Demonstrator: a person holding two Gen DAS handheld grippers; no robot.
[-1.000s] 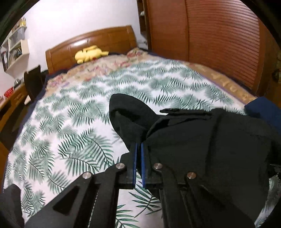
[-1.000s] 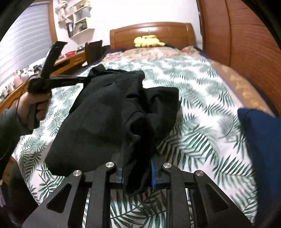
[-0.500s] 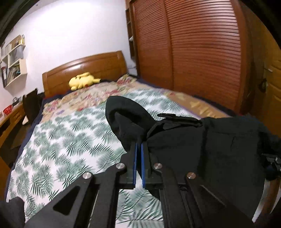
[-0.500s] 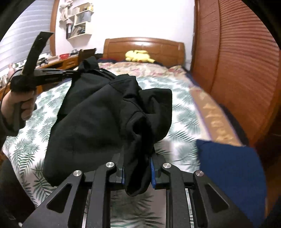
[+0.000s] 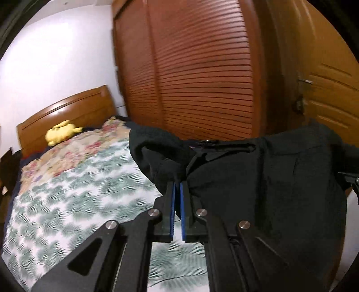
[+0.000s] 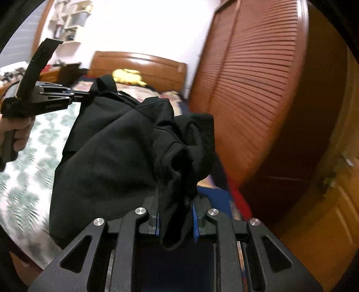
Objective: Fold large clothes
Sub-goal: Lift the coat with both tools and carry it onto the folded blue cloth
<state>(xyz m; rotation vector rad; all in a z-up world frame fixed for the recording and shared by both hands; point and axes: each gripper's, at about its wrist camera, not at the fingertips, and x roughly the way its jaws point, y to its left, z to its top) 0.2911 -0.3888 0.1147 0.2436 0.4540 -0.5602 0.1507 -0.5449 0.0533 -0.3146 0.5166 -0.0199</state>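
While both views are smeared with blur, the main thing is clear enough: a black garment (image 6: 116, 157) hangs in the air between the two grippers, lifted off the bed (image 5: 74, 191). The left gripper (image 5: 178, 191) has its blue-lined fingers pressed almost together, pinching a thin edge of the cloth; a rolled, fleecy fold of the garment (image 5: 157, 152) bulges up just above and to the left of the fingertips, and the rest of the fabric spreads away to the right side of that view. The right gripper (image 6: 176, 215) holds a thicker bunch of the cloth, so its fingers stand a little apart, with the wad filling the gap and a short tail hanging down behind the pads.

From the right wrist view, the left gripper (image 6: 76, 94) shows at the upper left, gripped by a hand (image 6: 15, 134), its tips buried in the far corner of the garment. The cloth sags between the two grips as a dark sheet, hanging over the edge of the bed.

The bed wears a white cover printed with green leaves, and a flowered cloth (image 5: 74, 152) lies towards the wooden headboard (image 5: 65, 112). A yellow soft toy (image 5: 60, 132) sits against that headboard. Slatted brown wardrobe doors (image 5: 202, 78) fill the wall beside the bed, and a lighter wooden door (image 5: 332, 94) with a handle stands to their right. Shelves (image 6: 71, 20) hang on the white wall at the upper left of the right wrist view.
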